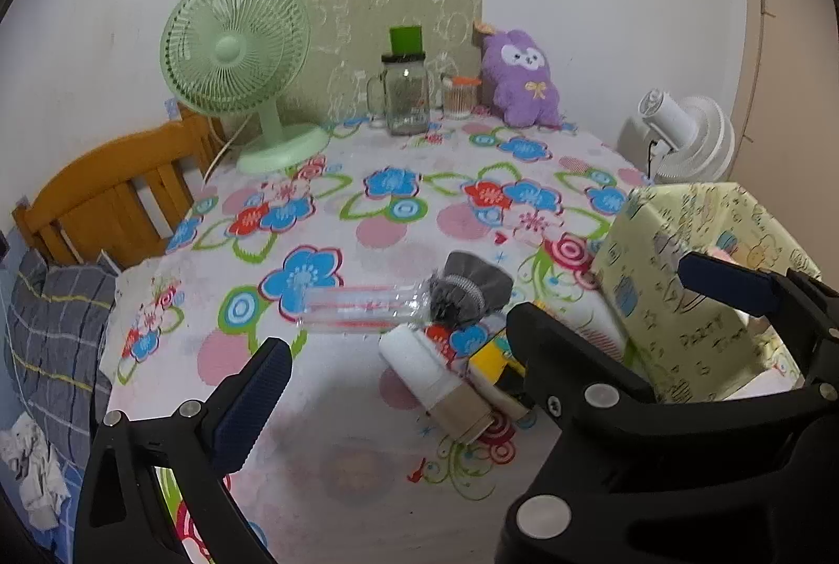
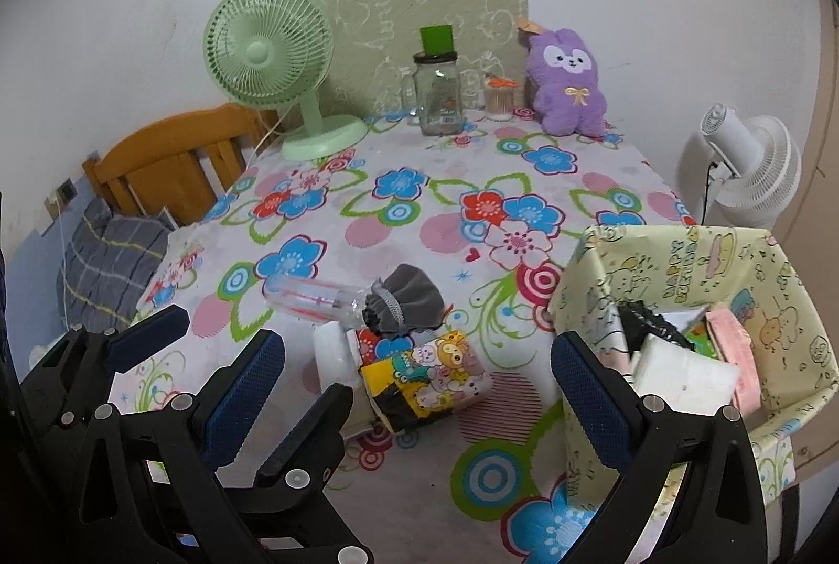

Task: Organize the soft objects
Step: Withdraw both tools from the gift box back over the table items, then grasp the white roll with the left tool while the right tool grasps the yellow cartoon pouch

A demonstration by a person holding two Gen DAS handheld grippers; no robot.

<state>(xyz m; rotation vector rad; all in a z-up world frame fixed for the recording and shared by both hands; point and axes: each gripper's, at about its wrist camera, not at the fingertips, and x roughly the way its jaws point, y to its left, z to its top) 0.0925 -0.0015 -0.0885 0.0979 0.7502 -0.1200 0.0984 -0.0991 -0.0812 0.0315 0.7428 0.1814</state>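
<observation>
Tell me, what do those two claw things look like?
Both are alike: the left gripper and right gripper have angular black frames studded with round silver bolts. Each finger carries a dark blue pad with a fine dimpled texture. No cables, markings, hands or sleeves show.

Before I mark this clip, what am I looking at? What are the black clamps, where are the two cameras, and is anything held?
No robot here: a person carries two hand-held grippers, each with a fisheye camera looking out along its blue-padded fingers. One picture is from the left gripper, the other from the right gripper. Both stand open and hold nothing. On the flowered tablecloth lie a clear bottle, a grey pouch, a cartoon-print packet and a white roll. A yellow patterned box at the right already holds several packets. At the back stand a green fan, a glass jar and a purple plush.
</observation>
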